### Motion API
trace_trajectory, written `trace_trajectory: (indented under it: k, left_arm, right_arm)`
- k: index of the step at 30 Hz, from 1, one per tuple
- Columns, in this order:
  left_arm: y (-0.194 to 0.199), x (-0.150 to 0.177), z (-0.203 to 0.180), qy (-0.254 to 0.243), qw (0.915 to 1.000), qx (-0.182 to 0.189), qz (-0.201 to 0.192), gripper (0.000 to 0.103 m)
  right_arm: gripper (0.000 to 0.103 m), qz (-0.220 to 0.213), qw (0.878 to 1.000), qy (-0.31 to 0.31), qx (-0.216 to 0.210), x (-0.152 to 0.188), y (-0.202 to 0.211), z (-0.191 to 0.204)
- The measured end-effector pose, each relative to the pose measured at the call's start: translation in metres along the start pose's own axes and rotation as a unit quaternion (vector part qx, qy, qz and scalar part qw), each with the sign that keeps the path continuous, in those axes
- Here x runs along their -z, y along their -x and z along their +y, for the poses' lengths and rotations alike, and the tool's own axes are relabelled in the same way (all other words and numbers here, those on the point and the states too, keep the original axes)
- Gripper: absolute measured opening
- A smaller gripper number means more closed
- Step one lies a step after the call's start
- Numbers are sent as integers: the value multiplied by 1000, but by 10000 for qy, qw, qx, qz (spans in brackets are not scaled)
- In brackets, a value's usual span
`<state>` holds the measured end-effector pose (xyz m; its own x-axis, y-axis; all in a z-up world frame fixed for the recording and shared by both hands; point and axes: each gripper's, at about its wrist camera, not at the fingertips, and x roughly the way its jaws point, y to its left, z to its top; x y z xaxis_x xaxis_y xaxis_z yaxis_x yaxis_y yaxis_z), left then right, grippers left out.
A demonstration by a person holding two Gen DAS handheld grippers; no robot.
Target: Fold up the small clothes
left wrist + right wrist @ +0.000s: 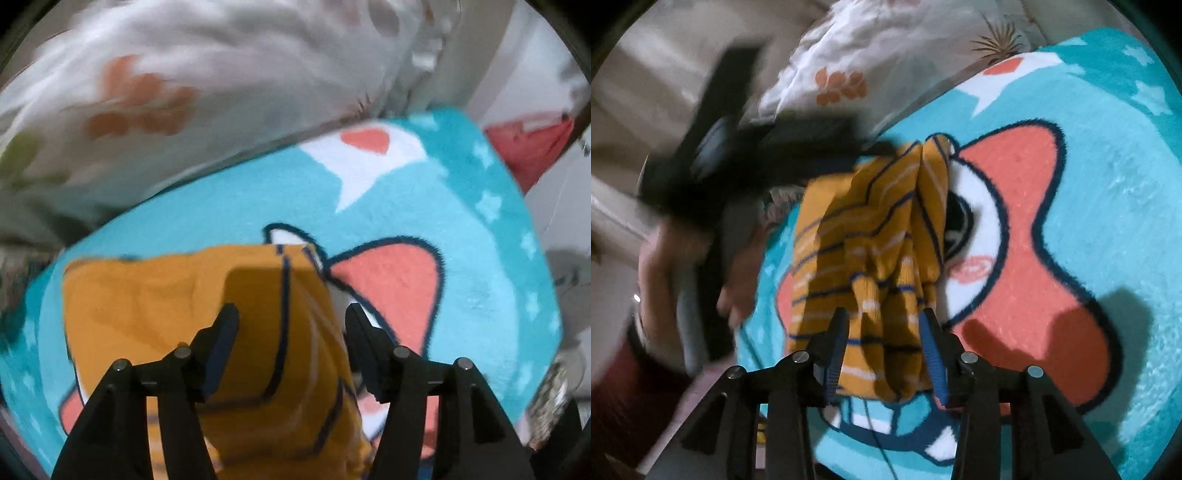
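A small mustard-yellow garment [155, 306] with navy and white stripes lies on a turquoise cartoon blanket [491, 280]. In the left wrist view my left gripper [291, 314] is open, its fingers straddling a raised fold of the garment. In the right wrist view the garment [871, 229] hangs bunched between the fingers of my right gripper [884, 317], which stand apart on either side of the cloth; whether they pinch it I cannot tell. The left gripper [738, 155] shows there as a dark blur at the garment's far end, held by a hand [676, 258].
A white floral pillow [184, 85] lies beyond the blanket's far edge; it also shows in the right wrist view [871, 62]. A red object [532, 147] sits at the far right. The blanket [1108, 192] spreads wide to the right.
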<state>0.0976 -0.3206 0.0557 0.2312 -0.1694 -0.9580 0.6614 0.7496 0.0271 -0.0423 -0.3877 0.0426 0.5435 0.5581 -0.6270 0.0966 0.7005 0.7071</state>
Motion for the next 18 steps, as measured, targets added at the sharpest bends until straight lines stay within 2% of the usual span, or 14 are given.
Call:
trace_trajectory:
  k: [3,4,5,6,7,8,9,12,18]
  left_arm:
    - [-21,-8,-11,-317,9987,-332,220,58]
    - [-25,-9,-13,-373,9981,-394,277,42]
    - [-28,-9,-13,-406,9978,-426,300,12]
    - [-29,-10,-11,-385,9979,-396,327,6]
    - [-28,-11,-9,-312,9985,-325,305,6]
    - [-25,-12,-5,-209,9992,-241,240,6]
    - [-22,-14,-1,-115,9996,-172,174,6]
    - [-20,-24,2,52,9999,-106,76,5]
    - [-34,-35,-13,2,9999,-154,74,2]
  right_arm:
    - [43,45,9998,129,122,8,-5,5]
    - [43,40,9997,161,163,9,-6,7]
    - [43,28,9995,223,211,11,-7,8]
    - [43,40,9994,266,222,12,-8,9]
    - [38,74,9993,278,223,13,-10,9]
    - [18,116,9994,253,198,14,-12,8]
    - [9,204,9996,192,96,14,-14,5]
    - [8,238,9997,71,68,17,-16,0]
    - [7,353,9993,8,137,27,-22,-9]
